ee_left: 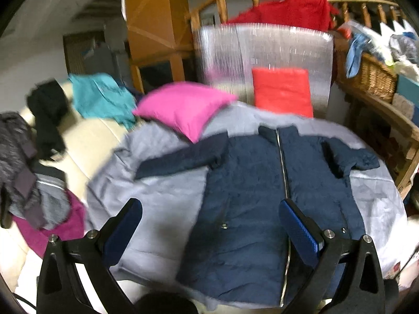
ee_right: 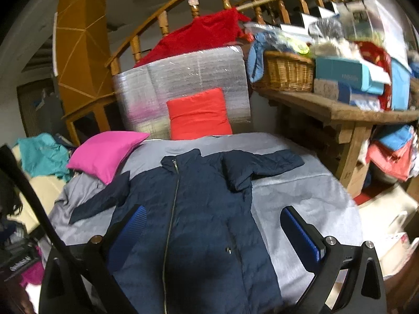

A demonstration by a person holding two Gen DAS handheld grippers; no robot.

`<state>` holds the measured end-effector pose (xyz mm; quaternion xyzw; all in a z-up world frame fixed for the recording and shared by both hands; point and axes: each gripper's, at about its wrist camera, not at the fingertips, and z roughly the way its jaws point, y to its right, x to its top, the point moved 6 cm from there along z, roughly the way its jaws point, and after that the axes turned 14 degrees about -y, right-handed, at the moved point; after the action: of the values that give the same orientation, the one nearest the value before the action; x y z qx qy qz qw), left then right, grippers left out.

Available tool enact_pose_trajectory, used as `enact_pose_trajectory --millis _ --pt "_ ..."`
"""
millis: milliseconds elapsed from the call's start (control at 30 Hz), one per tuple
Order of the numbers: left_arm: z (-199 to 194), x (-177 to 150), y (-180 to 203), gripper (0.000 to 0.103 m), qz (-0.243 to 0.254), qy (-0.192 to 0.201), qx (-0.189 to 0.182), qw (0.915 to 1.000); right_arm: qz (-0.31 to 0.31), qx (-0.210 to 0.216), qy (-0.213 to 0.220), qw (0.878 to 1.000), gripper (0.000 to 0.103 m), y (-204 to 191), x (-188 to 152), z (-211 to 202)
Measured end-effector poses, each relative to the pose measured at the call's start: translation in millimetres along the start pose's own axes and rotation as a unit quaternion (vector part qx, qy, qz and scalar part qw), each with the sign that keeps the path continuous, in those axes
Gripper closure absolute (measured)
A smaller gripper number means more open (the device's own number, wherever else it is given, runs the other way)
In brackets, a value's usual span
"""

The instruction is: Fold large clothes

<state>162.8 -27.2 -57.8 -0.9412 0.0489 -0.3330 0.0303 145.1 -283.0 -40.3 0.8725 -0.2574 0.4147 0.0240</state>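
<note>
On the far left a heap of teal and black garments (ee_left: 78, 104) lies on a cream surface, and just right of it a bright pink square cushion (ee_left: 180, 110) rests on the grey bedsheet (ee_left: 162, 196), touching the left sleeve of the dark navy quilted zip-front jacket (ee_left: 246, 191), which lies flat and face-up in the middle with both sleeves spread. The left gripper (ee_left: 209, 233) and right gripper (ee_right: 212, 235) hover at the near hem, jaws wide apart, holding nothing. The puffy cloth may slip from a shallow pinch, and the left sleeve could drag that cushion when folded inward.
</note>
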Motion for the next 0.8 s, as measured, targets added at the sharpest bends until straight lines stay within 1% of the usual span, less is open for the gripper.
enact_pose_trajectory --millis 67,100,133,233,300,367,400,467,533,567,600,667,733,800 --pt "51.5 12.3 15.0 0.000 0.004 -0.044 -0.002 0.9990 0.016 0.010 -0.013 1.000 0.000 14.8 14.1 29.1" --pt "82.3 16.1 24.3 0.000 0.007 -0.071 -0.002 0.9974 0.031 0.018 -0.021 0.999 0.000 28.4 24.2 53.1" --pt "103.8 16.6 29.9 0.000 0.009 -0.090 -0.001 0.9959 0.043 0.022 -0.026 0.999 0.000 38.4 29.6 68.4" --pt "173.4 17.5 49.6 0.000 0.015 -0.141 0.007 0.9898 0.095 0.045 -0.047 0.993 0.000 83.6 50.8 131.8" --pt "206.2 18.3 60.4 0.000 0.021 -0.164 0.010 0.9861 0.140 0.064 -0.059 0.986 0.000 117.5 63.9 174.8" --pt "236.2 21.5 70.9 0.000 0.025 -0.181 0.013 0.9831 0.190 0.098 -0.074 0.974 0.000 151.9 74.1 219.0" --pt "249.7 26.1 77.0 0.000 0.029 -0.186 0.013 0.9821 0.220 0.116 -0.082 0.965 0.000 168.3 78.6 239.8" --pt "269.3 33.3 87.9 0.000 0.037 -0.192 0.017 0.9806 0.280 0.152 -0.092 0.943 0.000 198.7 88.2 275.3" --pt "283.2 37.0 96.9 0.000 0.048 -0.195 0.012 0.9796 0.333 0.200 -0.092 0.917 0.000 223.1 98.1 309.2" --pt "290.3 35.7 101.9 0.000 0.058 -0.195 0.010 0.9791 0.351 0.215 -0.094 0.906 0.000 231.1 101.0 323.1" --pt "294.9 33.7 102.9 0.000 0.065 -0.196 0.012 0.9784 0.367 0.220 -0.099 0.898 0.000 239.8 103.9 339.2" --pt "303.7 27.9 105.1 0.000 0.073 -0.209 0.013 0.9751 0.389 0.214 -0.112 0.889 0.000 254.4 107.9 369.2" --pt "301.5 26.9 106.0 0.000 0.074 -0.204 0.009 0.9760 0.400 0.209 -0.122 0.884 0.003 261.3 110.4 390.0" --pt "301.5 26.1 108.8 0.000 0.089 -0.198 0.007 0.9762 0.410 0.199 -0.136 0.879 0.007 266.4 111.4 410.2"
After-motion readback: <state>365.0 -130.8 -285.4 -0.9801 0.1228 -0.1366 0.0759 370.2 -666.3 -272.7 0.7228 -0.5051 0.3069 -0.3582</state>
